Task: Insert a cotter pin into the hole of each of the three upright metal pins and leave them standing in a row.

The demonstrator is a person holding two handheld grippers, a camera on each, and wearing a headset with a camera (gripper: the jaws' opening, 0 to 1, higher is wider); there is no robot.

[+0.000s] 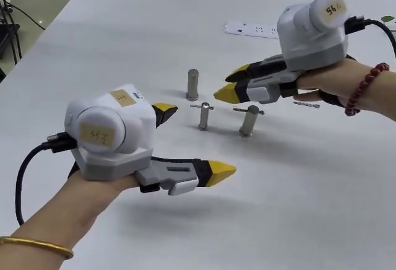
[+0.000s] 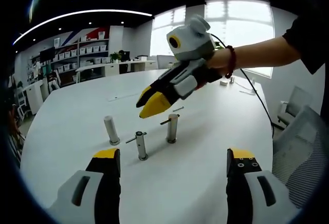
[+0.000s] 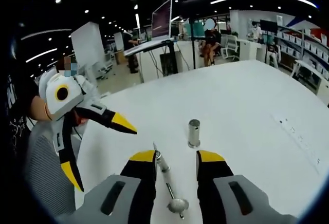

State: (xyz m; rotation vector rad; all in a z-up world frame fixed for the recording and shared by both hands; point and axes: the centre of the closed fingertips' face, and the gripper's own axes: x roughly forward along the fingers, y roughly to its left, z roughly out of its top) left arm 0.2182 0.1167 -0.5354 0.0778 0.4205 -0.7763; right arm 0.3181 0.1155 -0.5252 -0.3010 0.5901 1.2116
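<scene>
At 7 o'clock in the head view, the left gripper (image 1: 192, 140) hangs just above the table, its jaws spread wide with nothing between them. Its housing is smooth white plastic, and its jaws are dark grey with wedge-shaped yellow tips. A black cable (image 1: 25, 165) trails from its back, and the wrist behind it wears a gold bangle (image 1: 34, 245).

At 2 o'clock the right gripper (image 1: 232, 83), of the same make, points toward 8 o'clock. Its jaws are parted by a narrow gap and hold nothing. A red bead bracelet (image 1: 365, 82) circles that wrist.

Below its tips stand three short upright cylinders of brushed steel with flanged feet, set in a bent line rather than a straight row. The middle metal pin (image 1: 204, 120) carries a thin cotter pin (image 1: 202, 105) crosswise near its top. At its 3 o'clock, the third metal pin (image 1: 249, 124) carries a second cotter pin (image 1: 249, 110) the same way. At its 11 o'clock stands the bare metal pin (image 1: 193, 84). A loose cotter pin (image 1: 306, 104) lies flat further toward 3 o'clock, just under the right hand.

The table (image 1: 297, 208) is matte white and broad, with a white power strip (image 1: 250, 30) lying at 12 o'clock. The left gripper view shows an office with stocked shelves (image 2: 77, 54), bright windows (image 2: 169, 34) and ceiling strip lights. The right gripper view shows a monitor (image 3: 162, 18) on a desk.
</scene>
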